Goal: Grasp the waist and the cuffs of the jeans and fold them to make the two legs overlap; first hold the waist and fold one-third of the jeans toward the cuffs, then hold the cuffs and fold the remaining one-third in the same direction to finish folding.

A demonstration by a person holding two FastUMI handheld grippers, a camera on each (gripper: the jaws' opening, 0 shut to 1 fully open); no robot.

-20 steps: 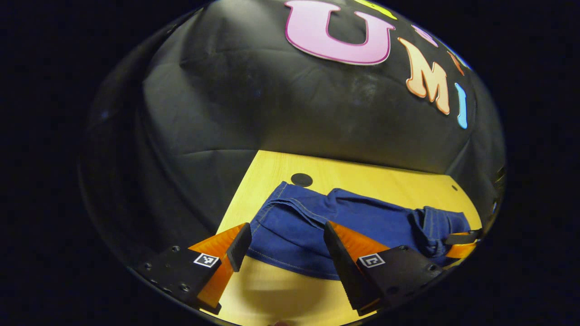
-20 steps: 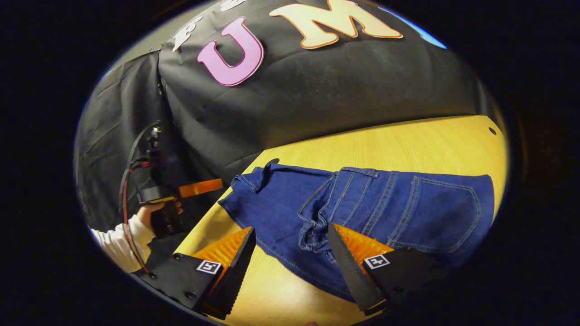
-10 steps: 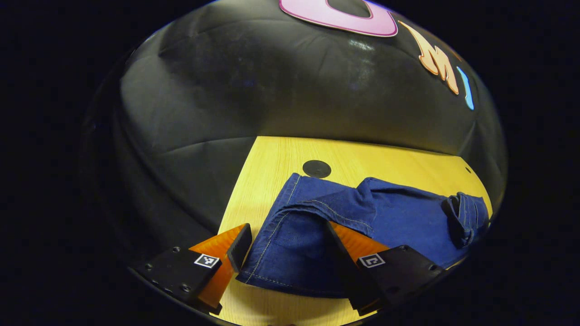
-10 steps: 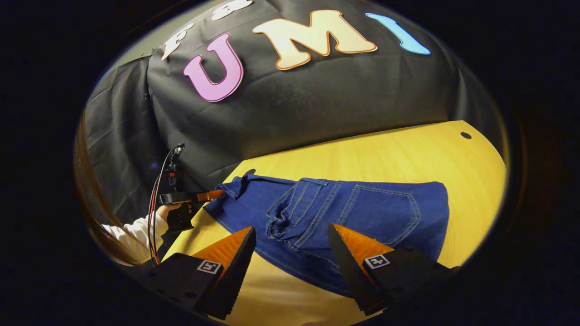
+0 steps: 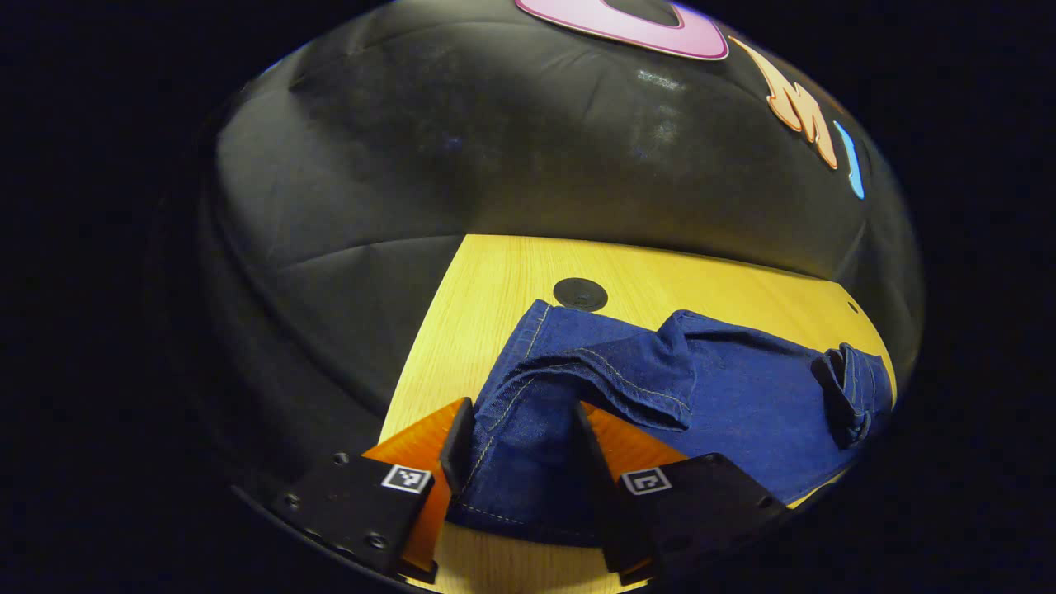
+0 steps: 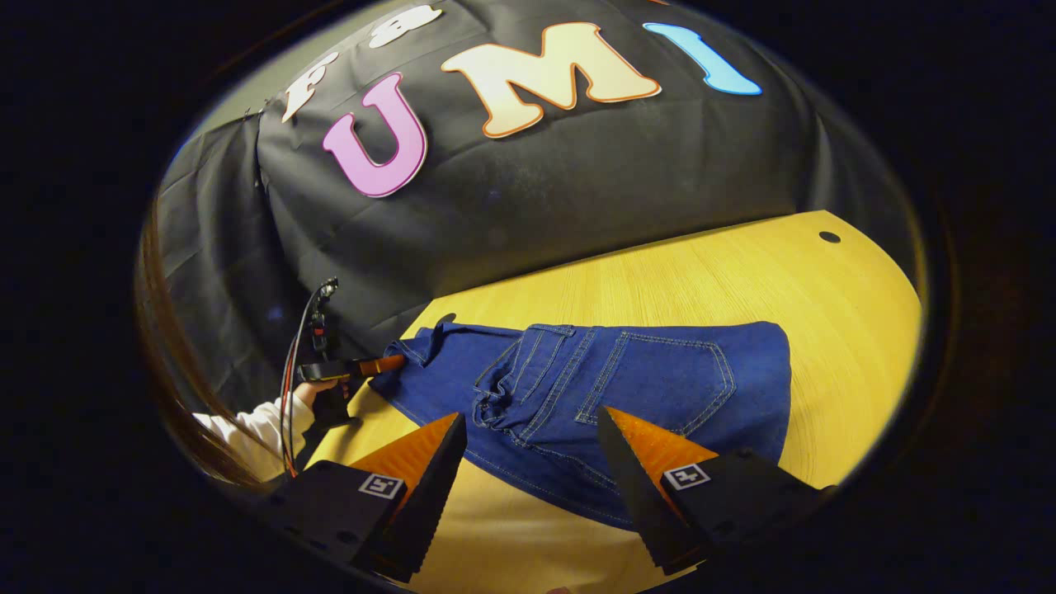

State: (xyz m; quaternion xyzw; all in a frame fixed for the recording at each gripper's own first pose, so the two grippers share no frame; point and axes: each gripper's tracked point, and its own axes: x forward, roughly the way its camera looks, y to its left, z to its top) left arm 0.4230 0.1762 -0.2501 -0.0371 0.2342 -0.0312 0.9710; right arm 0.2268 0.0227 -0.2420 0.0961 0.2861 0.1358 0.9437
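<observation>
the jeans (image 6: 627,388) lie along the table (image 6: 742,264), cuffs at the left gripper (image 5: 518,450), whose fingers straddle the hem, grip unclear, while the right gripper (image 6: 532,462) hangs open just short of the folded waist end.
</observation>
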